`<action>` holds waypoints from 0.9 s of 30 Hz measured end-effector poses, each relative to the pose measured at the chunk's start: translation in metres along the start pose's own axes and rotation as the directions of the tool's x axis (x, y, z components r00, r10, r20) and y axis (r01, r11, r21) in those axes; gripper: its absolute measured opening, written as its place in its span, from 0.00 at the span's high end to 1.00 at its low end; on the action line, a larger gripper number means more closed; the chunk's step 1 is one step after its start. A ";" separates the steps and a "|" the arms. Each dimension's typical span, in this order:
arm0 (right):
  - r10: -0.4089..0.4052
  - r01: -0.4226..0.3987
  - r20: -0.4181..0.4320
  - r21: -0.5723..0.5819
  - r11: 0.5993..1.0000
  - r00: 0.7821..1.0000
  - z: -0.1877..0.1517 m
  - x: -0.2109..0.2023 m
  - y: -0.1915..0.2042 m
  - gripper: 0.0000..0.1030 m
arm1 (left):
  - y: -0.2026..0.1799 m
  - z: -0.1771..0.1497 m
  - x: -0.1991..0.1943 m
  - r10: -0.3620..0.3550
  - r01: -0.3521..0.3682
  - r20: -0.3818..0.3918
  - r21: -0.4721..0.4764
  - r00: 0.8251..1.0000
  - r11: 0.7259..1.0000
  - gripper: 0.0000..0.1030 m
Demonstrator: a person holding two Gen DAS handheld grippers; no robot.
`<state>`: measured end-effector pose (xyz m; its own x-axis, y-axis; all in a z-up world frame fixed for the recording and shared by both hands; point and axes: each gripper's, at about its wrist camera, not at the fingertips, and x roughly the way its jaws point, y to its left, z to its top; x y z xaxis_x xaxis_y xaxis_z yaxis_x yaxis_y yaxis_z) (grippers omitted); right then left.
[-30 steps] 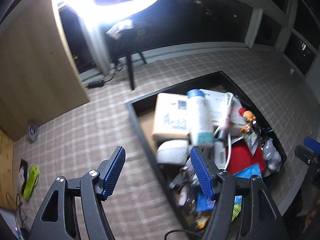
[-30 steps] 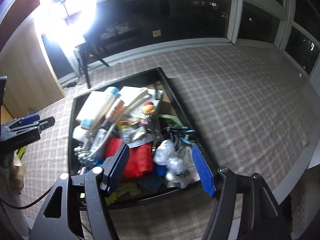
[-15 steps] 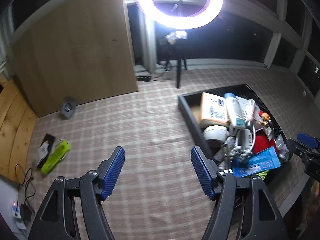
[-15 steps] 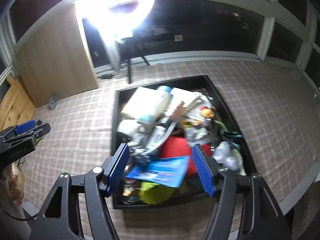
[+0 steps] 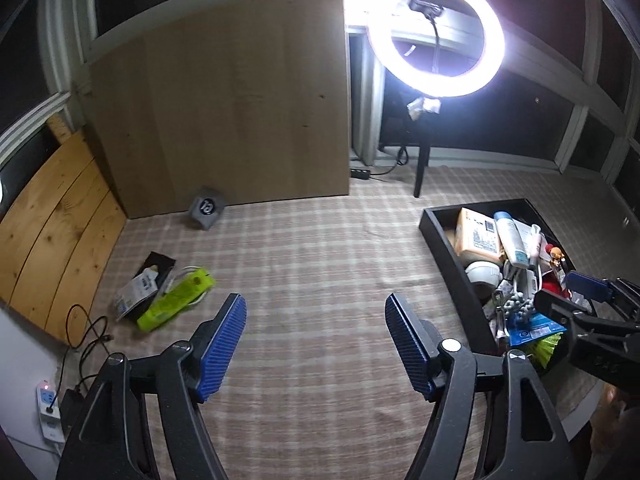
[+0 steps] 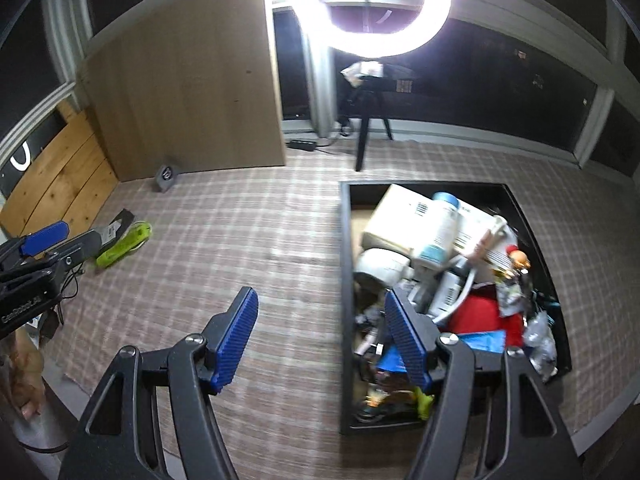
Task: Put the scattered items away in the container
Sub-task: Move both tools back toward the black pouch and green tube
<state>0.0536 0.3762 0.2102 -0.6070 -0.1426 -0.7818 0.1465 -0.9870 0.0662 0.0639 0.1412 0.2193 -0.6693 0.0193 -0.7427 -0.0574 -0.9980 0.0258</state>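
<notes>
The black container (image 5: pixel 444 244) (image 6: pixel 345 264) sits on the plaid cloth, piled with a cardboard box (image 5: pixel 478 236), a white bottle (image 6: pixel 438 232), a red pouch (image 6: pixel 480 316) and several small items. A lime-green packet (image 5: pixel 174 300) (image 6: pixel 122 244) and a black card (image 5: pixel 140 284) lie loose at the far left of the cloth. My left gripper (image 5: pixel 316 346) hovers over bare cloth between the two, jaws opening, nothing between them. My right gripper (image 6: pixel 320 338) is open and empty by the container's left wall.
A bright ring light (image 5: pixel 436 32) on a tripod stands behind the cloth. A wooden board (image 5: pixel 224 120) leans at the back, a small grey cube (image 5: pixel 206 212) at its foot. A power strip (image 5: pixel 50 412) and cables lie at the lower left.
Both grippers have swung left, away from above the container. The loose green packet and black card have come into view. Both stay empty.
</notes>
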 end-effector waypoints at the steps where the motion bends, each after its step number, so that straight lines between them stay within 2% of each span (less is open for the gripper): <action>1: 0.002 -0.002 0.000 -0.011 1.000 1.000 0.001 0.001 0.008 0.37 | 0.006 -0.001 -0.001 0.006 -0.006 0.003 -0.005 1.000 1.000 0.31; 6: 0.006 -0.007 -0.001 -0.060 0.998 1.000 0.003 0.006 0.044 0.34 | 0.035 -0.007 -0.004 0.007 -0.007 0.000 -0.034 1.000 0.999 0.28; 15: 0.063 -0.063 0.002 -0.046 0.997 0.998 0.011 0.028 0.091 0.34 | 0.100 -0.013 0.012 0.054 -0.057 -0.040 -0.076 0.998 0.995 0.28; 18: 0.085 -0.085 -0.001 -0.055 0.995 0.996 0.016 0.037 0.104 0.34 | 0.144 -0.003 0.016 0.100 -0.105 -0.054 -0.096 0.994 0.990 0.28; 24: 0.118 -0.118 0.004 -0.070 0.991 0.993 0.033 0.056 0.130 0.34 | 0.250 0.023 0.020 0.224 -0.232 -0.063 -0.171 0.973 0.958 0.29; 27: 0.161 -0.163 -0.027 -0.066 0.984 0.987 0.045 0.071 0.141 0.34 | 0.286 0.032 0.031 0.225 -0.231 -0.059 -0.130 0.973 0.964 0.31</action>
<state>-0.0042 0.2233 0.1919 -0.5543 -0.2978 -0.7772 0.2943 -0.9436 0.1517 0.0026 -0.1418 0.2254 -0.6198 -0.2095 -0.7563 0.1954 -0.9746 0.1098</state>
